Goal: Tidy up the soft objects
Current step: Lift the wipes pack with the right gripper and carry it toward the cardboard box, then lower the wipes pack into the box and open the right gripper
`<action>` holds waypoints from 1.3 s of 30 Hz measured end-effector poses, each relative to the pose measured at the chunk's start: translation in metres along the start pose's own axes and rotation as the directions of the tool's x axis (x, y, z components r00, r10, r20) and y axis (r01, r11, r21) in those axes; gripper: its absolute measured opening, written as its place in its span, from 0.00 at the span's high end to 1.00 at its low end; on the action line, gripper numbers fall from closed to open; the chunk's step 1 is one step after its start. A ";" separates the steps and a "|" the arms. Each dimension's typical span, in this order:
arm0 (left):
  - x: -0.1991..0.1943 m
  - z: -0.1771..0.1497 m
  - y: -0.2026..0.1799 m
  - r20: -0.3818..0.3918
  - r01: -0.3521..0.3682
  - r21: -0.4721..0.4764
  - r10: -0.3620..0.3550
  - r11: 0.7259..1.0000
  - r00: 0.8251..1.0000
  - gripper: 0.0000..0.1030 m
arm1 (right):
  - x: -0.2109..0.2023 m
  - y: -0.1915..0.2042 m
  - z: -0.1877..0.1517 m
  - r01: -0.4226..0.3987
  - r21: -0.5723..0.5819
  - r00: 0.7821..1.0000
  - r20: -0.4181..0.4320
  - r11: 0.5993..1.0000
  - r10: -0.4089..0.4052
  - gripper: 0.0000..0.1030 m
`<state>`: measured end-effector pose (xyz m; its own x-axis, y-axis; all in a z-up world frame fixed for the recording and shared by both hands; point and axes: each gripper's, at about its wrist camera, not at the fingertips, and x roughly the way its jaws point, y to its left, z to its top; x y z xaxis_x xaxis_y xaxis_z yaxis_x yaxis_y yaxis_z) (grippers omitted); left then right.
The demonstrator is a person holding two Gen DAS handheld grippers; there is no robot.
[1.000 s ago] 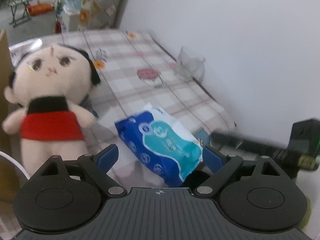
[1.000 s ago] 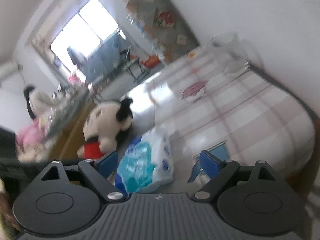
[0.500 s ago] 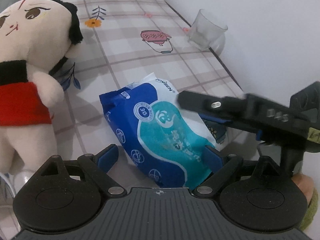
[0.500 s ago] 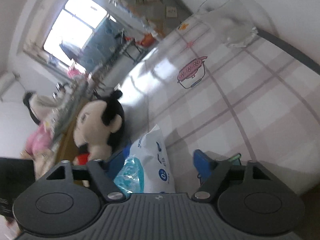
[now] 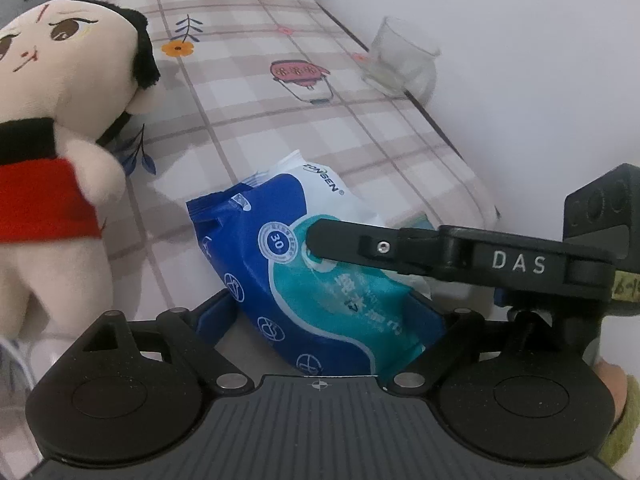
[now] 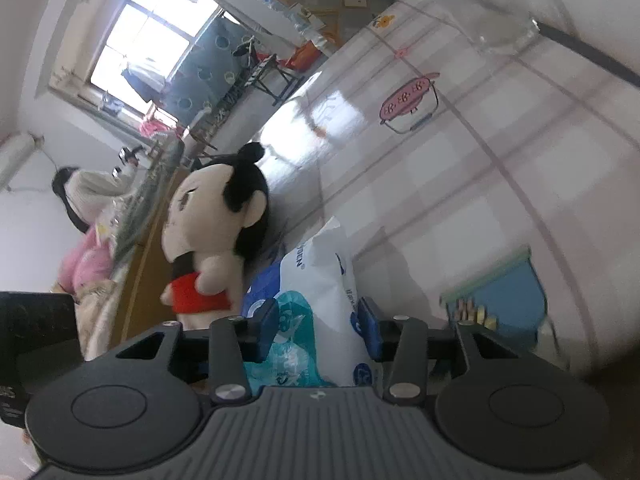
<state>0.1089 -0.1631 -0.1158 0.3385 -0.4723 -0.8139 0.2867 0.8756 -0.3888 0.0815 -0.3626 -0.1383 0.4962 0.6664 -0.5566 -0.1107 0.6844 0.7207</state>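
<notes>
Right wrist: right tool (image 6: 318, 330) clamps wipes pack (image 6: 332, 280).

Checked tablecloth-covered table (image 5: 256, 92), plush doll (image 5: 60, 128), wipes pack (image 5: 320, 280), empty glass (image 5: 402, 60) by wall

1. The wipes pack (image 5: 312, 280) is deep blue and teal with a white end, and has small white round emblems on the blue.
2. The plush doll (image 5: 60, 128) is cream with black hair, a black collar and a red dress.
3. The surface (image 5: 280, 120) wears a pale pink-and-white check cloth printed with orange flowers, a blue sprig and a pink pot.
4. Both tongs are black with blue pads (image 6: 368, 330).
5. The glass (image 5: 400, 58) is clear.
</notes>
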 end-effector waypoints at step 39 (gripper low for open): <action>-0.266 -0.055 0.155 0.337 -0.177 -0.264 0.263 0.948 0.904 0.14 | 0.113 0.277 -0.038 -0.383 -0.195 0.918 -0.192 0.903 0.348 0.81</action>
<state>0.0136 0.1039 0.0167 0.6837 -0.2312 -0.6922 -0.0250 0.9405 -0.3388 0.0739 -0.0861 -0.0175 0.2520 0.9063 -0.3393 -0.4580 0.4205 0.7832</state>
